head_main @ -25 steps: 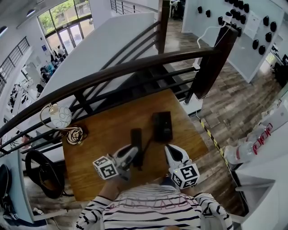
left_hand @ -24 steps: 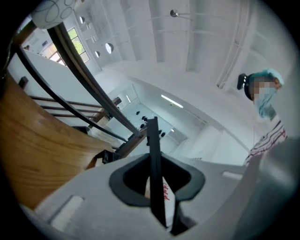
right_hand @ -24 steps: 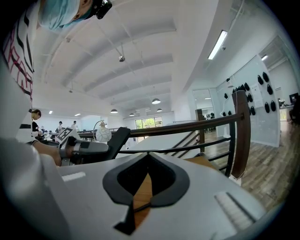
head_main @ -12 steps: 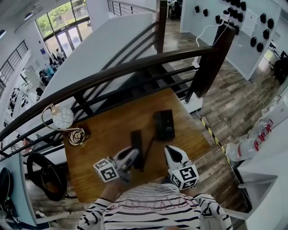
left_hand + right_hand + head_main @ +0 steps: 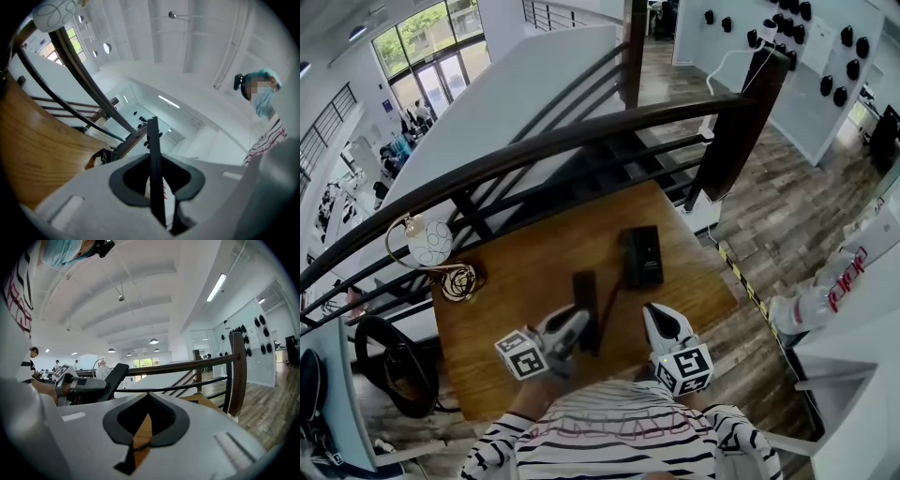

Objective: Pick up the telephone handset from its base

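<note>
Right tongs (image 5: 148, 395) are seen closed, tips together, nothing gripped. Wooden worktop (image 5: 143, 429) and coiled cord (image 5: 140, 446) are glimpsed through the gap. At left, black handset (image 5: 111, 376) is clamped by left tongs (image 5: 99, 385). Railing (image 5: 187, 365) is seen behind.

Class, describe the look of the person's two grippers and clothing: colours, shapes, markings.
The left gripper and right gripper are pale grey, tapering shells with dark linings round the jaws. Each carries a white cube printed with black square markers. No cables show. The shirt is long-sleeved, black-and-white striped, with red print.
</note>
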Demonstrator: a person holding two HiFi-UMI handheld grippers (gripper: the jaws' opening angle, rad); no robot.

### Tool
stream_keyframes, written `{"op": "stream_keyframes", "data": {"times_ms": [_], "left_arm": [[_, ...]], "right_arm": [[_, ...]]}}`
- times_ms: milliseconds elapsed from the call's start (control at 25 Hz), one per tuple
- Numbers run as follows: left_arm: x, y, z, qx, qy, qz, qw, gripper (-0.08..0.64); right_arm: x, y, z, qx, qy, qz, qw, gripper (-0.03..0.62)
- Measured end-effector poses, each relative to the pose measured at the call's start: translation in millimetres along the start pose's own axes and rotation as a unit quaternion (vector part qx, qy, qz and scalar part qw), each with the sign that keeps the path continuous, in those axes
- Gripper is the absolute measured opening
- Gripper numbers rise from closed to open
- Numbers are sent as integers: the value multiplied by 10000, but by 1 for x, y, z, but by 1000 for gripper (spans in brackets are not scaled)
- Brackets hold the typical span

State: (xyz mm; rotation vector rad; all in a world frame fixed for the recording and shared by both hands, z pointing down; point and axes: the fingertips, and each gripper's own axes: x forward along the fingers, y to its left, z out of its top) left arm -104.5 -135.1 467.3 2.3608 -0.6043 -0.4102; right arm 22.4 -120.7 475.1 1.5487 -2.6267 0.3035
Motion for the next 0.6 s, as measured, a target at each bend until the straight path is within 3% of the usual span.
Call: {"op": "stream_keyframes", "data": {"times_ms": [600], "left_arm": [[-5,0,-4,61,-7,76,10000,72]], "right_arm": [[-2,-3,-6,13,-19,-103,9999,2]]}}
